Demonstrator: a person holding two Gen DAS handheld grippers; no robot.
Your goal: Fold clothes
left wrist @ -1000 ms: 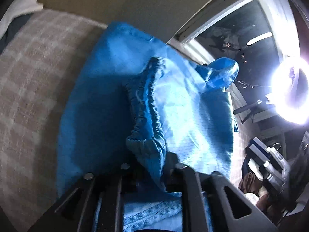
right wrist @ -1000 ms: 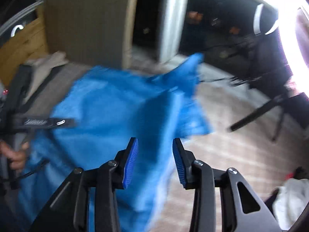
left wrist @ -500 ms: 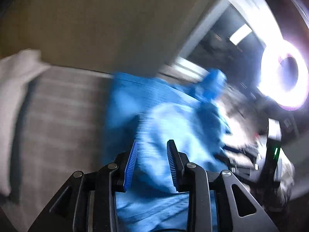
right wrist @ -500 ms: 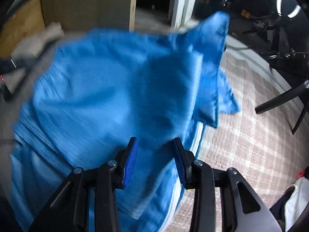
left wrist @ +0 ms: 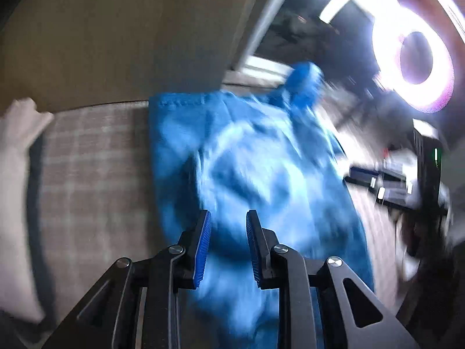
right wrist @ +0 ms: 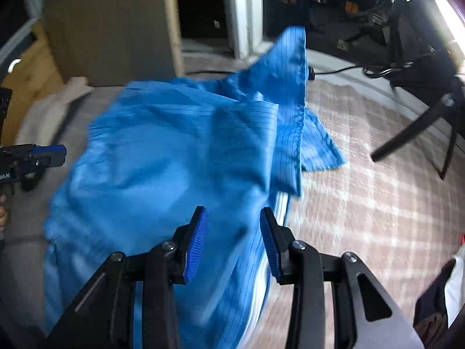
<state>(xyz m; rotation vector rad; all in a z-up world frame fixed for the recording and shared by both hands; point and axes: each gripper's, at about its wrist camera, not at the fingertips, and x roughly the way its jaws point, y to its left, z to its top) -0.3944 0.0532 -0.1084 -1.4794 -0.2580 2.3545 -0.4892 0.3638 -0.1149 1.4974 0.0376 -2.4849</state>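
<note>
We see the blue garment (right wrist: 174,151) lying bunched on the checked cloth (right wrist: 363,203). Our left gripper (left wrist: 227,244) and right gripper (right wrist: 234,244) hang just above the garment, jaws spread, holding nothing. One corner sticks up.

A blue garment (right wrist: 174,157) lies on the plaid-covered bed (right wrist: 363,203).

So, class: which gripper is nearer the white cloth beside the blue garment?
Left. The left gripper is at the side of the garment where the white cloth lies. The right gripper is across the garment, on the side away from the cloth.
</note>
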